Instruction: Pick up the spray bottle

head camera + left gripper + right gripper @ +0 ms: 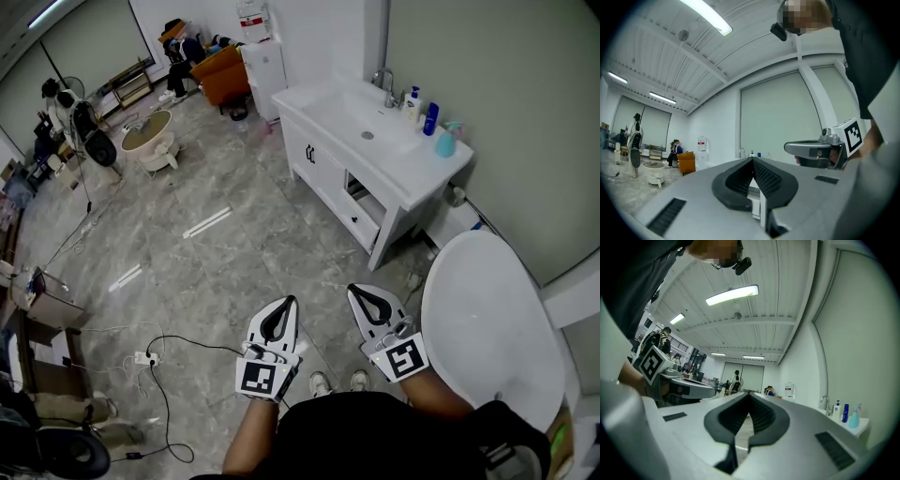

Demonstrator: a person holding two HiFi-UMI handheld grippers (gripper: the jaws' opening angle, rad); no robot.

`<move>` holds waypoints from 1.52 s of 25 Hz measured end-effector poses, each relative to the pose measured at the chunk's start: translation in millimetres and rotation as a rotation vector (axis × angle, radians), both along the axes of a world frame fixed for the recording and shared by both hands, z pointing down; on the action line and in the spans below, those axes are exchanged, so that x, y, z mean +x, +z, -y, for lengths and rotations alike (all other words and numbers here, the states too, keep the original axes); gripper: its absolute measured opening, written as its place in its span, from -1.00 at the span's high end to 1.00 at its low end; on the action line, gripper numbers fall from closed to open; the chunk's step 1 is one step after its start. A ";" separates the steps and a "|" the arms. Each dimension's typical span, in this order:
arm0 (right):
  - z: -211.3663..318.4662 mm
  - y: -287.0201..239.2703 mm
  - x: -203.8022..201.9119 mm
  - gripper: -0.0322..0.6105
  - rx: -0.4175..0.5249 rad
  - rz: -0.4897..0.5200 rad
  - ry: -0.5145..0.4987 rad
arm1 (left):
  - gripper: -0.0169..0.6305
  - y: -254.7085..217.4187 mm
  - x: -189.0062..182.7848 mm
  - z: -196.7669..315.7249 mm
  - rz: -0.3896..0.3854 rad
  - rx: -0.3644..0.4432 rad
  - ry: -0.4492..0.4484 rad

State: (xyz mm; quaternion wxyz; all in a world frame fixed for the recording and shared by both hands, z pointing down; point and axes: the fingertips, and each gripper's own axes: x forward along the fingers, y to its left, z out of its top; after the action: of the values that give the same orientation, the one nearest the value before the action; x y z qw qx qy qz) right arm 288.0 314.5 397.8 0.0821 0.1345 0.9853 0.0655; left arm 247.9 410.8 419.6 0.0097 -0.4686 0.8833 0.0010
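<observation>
The teal spray bottle (447, 140) stands on the right end of a white vanity (323, 103), beside a blue bottle (430, 118) and a white pump bottle (413, 98). In the right gripper view the spray bottle (853, 418) shows far off at the lower right. Both grippers are held low and close to my body, well short of the vanity. My left gripper (290, 301) is shut with nothing in it, and its tips meet in its own view (752, 159). My right gripper (353, 290) is also shut and empty (749, 393).
A large white rounded fixture (487, 319) fills the right foreground. The vanity has a sink and tap (384, 86). Cables and a power strip (145, 358) lie on the grey floor at left. An orange armchair (220, 75) and a small round table (148, 134) stand far back.
</observation>
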 end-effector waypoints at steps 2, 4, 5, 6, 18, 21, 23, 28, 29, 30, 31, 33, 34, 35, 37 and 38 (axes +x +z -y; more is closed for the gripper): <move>-6.8 4.3 -3.6 0.90 0.005 -0.015 0.008 | 0.96 2.0 -4.7 -8.9 0.002 0.003 0.005; -9.3 7.2 -9.1 0.90 0.008 -0.013 0.026 | 0.96 3.8 -10.8 -17.1 0.004 0.004 0.009; -8.1 7.7 -12.1 0.90 0.003 -0.008 0.041 | 0.96 3.7 -14.3 -19.6 0.003 0.000 0.010; -6.2 7.4 -14.6 0.90 -0.008 -0.001 0.058 | 0.96 3.4 -17.6 -21.2 0.004 -0.003 0.012; 20.4 5.7 -55.1 -0.42 -0.088 0.046 0.206 | 0.96 13.6 -60.1 -30.4 -0.013 -0.006 0.023; 33.9 9.9 -72.6 -0.76 -0.086 0.048 0.241 | 0.96 14.7 -77.2 -19.3 -0.015 -0.004 0.035; 40.4 13.5 -86.7 -0.86 -0.061 0.044 0.243 | 0.96 18.4 -91.3 -11.9 -0.019 -0.007 0.035; 62.2 18.5 -126.5 -0.94 -0.010 0.045 0.252 | 0.96 26.8 -133.7 12.9 -0.034 -0.035 0.029; 66.9 17.9 -134.8 -0.94 0.000 0.048 0.256 | 0.96 27.2 -143.5 18.3 -0.037 -0.036 0.025; 71.3 17.2 -142.5 -0.94 0.005 0.049 0.258 | 0.97 27.3 -152.9 23.7 -0.039 -0.037 0.023; 76.0 17.2 -149.9 -0.94 0.005 0.043 0.257 | 0.96 27.3 -161.8 29.7 -0.039 -0.040 0.023; 89.1 19.3 -164.2 -0.94 -0.004 0.023 0.256 | 0.96 26.3 -178.6 44.4 -0.038 -0.042 0.026; 97.7 19.5 -170.8 -0.94 -0.005 0.020 0.257 | 0.96 25.3 -186.1 52.3 -0.040 -0.043 0.030; 106.7 18.9 -176.8 -0.94 -0.007 0.020 0.261 | 0.96 24.5 -193.0 59.8 -0.043 -0.043 0.036; 125.1 18.1 -188.7 -0.94 -0.016 0.019 0.279 | 0.96 23.8 -207.6 74.0 -0.047 -0.043 0.043; 135.3 17.6 -195.4 -0.94 -0.016 0.023 0.293 | 0.97 23.6 -215.9 81.0 -0.051 -0.044 0.043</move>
State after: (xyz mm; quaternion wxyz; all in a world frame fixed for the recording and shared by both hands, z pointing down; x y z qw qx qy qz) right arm 92.6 179.2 415.4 0.0840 -0.0119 0.9939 0.0702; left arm 32.0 329.8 443.3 -0.0230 -0.4873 0.8729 -0.0064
